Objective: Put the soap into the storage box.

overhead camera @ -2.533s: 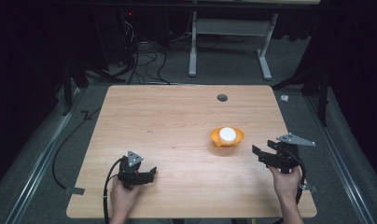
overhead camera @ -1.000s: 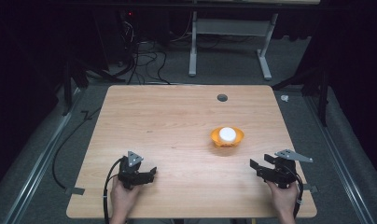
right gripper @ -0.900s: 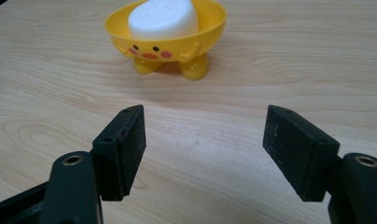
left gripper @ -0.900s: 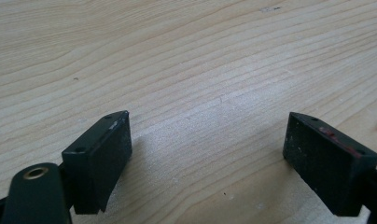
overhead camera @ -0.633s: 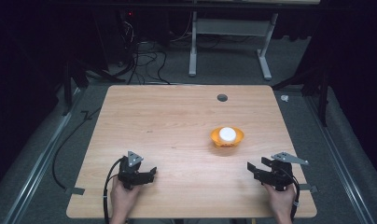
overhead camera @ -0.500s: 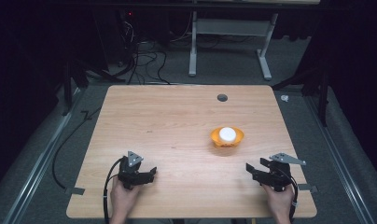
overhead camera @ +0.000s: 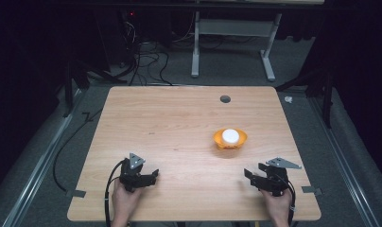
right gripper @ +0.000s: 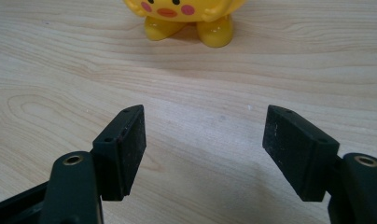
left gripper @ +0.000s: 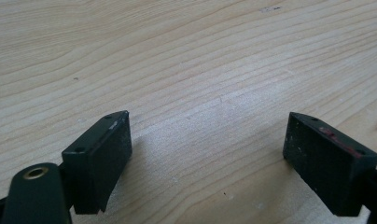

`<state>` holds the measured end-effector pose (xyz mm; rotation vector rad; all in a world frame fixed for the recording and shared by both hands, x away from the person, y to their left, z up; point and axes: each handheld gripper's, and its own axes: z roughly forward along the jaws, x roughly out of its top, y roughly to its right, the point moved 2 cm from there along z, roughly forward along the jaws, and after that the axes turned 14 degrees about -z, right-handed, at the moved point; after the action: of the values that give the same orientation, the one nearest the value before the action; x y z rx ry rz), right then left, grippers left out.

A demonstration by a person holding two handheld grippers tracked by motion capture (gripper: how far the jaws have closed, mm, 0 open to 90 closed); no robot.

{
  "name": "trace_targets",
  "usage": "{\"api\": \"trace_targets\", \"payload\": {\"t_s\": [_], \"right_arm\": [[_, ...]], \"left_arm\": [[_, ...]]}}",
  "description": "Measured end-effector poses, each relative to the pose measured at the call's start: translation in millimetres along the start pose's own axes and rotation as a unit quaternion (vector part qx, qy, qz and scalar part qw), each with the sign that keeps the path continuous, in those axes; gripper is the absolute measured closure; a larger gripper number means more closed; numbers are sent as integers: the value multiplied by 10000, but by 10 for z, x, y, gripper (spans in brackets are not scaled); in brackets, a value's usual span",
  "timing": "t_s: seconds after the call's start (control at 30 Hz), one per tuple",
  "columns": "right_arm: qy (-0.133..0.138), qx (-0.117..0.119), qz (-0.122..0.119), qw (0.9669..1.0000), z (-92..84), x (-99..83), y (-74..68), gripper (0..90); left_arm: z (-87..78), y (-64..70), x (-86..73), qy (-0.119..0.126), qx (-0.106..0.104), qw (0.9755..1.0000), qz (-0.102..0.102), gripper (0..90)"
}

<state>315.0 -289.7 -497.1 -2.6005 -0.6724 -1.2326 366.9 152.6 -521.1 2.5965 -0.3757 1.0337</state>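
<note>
My left gripper (overhead camera: 141,176) sits low over the near left part of the tabletop (overhead camera: 179,127), held in my left hand (overhead camera: 125,201), its black cable (overhead camera: 108,189) looping back toward me. In the left gripper view its jaws stand wide apart with nothing between them, just pale wood grain running across beneath and a faint shadow under each jaw. The tabletop is a light wooden board with rounded corners; a small dark round hole (overhead camera: 225,99) shows near its far edge, right of centre.

Right of centre stands a small yellow toy figure (overhead camera: 230,138), orange-yellow from above with a white round top. In the right gripper view I see its lower part (right gripper: 186,18): pink cheeks, an orange mouth and two stubby feet resting on the wood, straight ahead of my jaws and well apart from them.

My right gripper (overhead camera: 264,177) rests at the near right of the tabletop in my right hand (overhead camera: 278,205), a grey three-cornered plate (overhead camera: 283,163) on top. Its jaws are likewise spread wide and hold nothing.

Around the tabletop the room is dark. Grey floor (overhead camera: 47,156) lies on both sides, with a metal rail (overhead camera: 38,172) along the left. Behind, tangled cables (overhead camera: 142,61) lie on the floor beside the white legs of another desk (overhead camera: 231,42).
</note>
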Motion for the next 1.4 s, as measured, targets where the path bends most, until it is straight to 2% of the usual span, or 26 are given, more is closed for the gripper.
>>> {"api": "trace_targets", "payload": {"t_s": [0.7,0.87,1.17,1.4], "right_arm": [[-161,11,-111,9998,111,-63,-126,308],[-248,-105,-264,9993,143,-73,-140,302],[-436,-419,-720,9956,195,-75,-188,279],[-440,-405,-730,9955,200,-73,-188,275]], "left_arm": [[1,-1,0,8,-2,10000,-2,158],[1,-1,0,9,-2,10000,-2,158],[1,-1,-1,9,-3,10000,-3,158],[0,0,-3,18,-3,10000,-5,159]]}}
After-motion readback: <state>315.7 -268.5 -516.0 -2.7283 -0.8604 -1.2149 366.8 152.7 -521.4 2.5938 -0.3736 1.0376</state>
